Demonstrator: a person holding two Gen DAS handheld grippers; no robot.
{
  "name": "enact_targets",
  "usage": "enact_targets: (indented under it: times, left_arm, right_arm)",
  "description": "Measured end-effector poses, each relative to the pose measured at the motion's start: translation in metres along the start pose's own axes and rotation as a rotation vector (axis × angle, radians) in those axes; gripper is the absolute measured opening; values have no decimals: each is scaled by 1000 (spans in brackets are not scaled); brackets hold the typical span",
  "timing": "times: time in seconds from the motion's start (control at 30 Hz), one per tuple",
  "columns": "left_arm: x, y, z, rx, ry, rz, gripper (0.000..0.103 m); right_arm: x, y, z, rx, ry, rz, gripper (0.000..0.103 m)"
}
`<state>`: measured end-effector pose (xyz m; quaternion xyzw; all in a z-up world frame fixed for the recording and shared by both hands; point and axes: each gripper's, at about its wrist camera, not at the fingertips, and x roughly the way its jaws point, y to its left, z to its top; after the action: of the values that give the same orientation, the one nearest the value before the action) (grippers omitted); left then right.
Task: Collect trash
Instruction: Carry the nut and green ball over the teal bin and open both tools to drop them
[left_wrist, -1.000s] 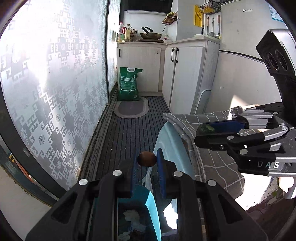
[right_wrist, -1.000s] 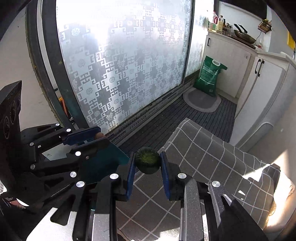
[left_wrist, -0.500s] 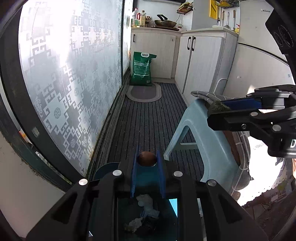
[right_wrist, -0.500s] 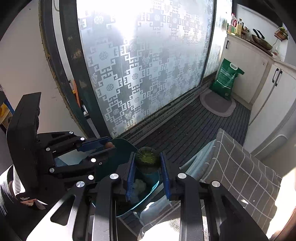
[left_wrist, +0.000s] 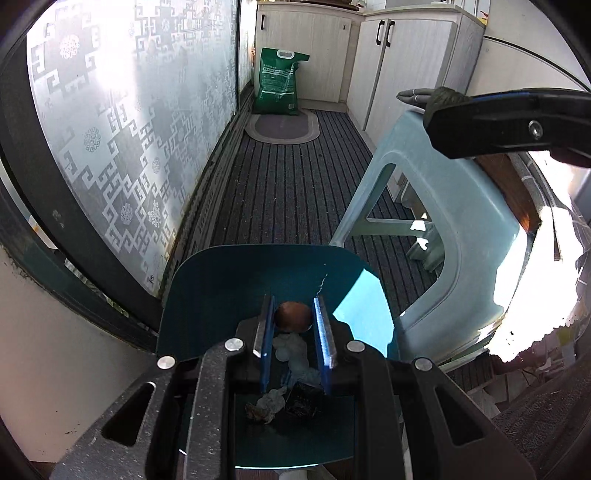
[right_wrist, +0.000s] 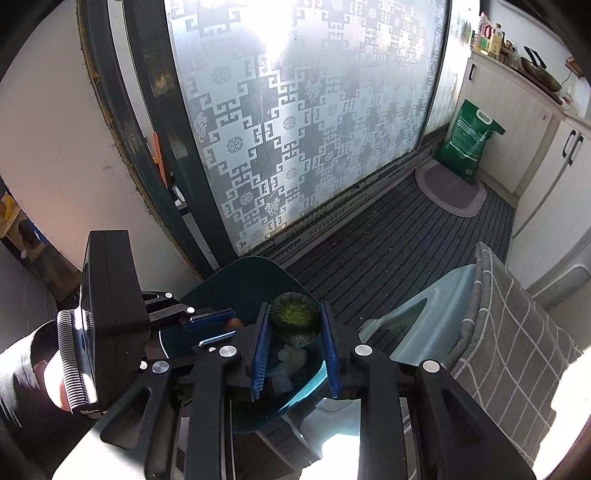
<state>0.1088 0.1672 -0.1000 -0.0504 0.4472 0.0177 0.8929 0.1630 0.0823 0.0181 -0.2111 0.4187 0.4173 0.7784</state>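
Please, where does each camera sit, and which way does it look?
Left wrist: sits on the left tool, looks down over a brown piece into the teal bin; the right tool's finger shows at upper right.
Right wrist: sits on the right tool, looks down over a green piece at the same bin; the left tool and a hand show.
Both share the bin, green bag, frosted door and blue stool.

Left gripper (left_wrist: 293, 320), brown round scrap (left_wrist: 293, 317) pinched: moved down, from above the stool to directly over the teal bin (left_wrist: 221, 291). Right gripper (right_wrist: 294, 320), green fuzzy scrap (right_wrist: 294, 314) clamped: moved from over the checked cushion (right_wrist: 517, 332) to above the bin.
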Motion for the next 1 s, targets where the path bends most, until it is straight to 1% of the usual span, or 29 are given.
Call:
enact_targets:
  times: [0.2, 0.4, 0.57, 0.63, 0.7, 0.87, 1.0]
  left_arm:
    - [17, 13, -16, -25, 67, -16, 22]
    - [32, 18, -29, -24, 131, -5, 22]
    - [48, 24, -39, -20, 181, 6, 23]
    - [52, 25, -42, -16, 188, 15, 24]
    - [54, 26, -44, -15, 190, 7, 30]
    - [49, 30, -43, -12, 165, 8, 29]
    - [40, 31, -39, -21, 128, 25, 28]
  right_arm:
    - [9, 1, -9, 12, 29, 13, 26]
    - [16, 0, -14, 48, 46, 32, 26]
    - [27, 4, -17, 61, 66, 30, 26]
    - [34, 8, -20, 54, 81, 26, 26]
    - [41, 13, -24, 46, 95, 19, 26]
    - [60, 20, -37, 42, 135, 16, 26]
    - [71, 27, -45, 40, 144, -6, 26]
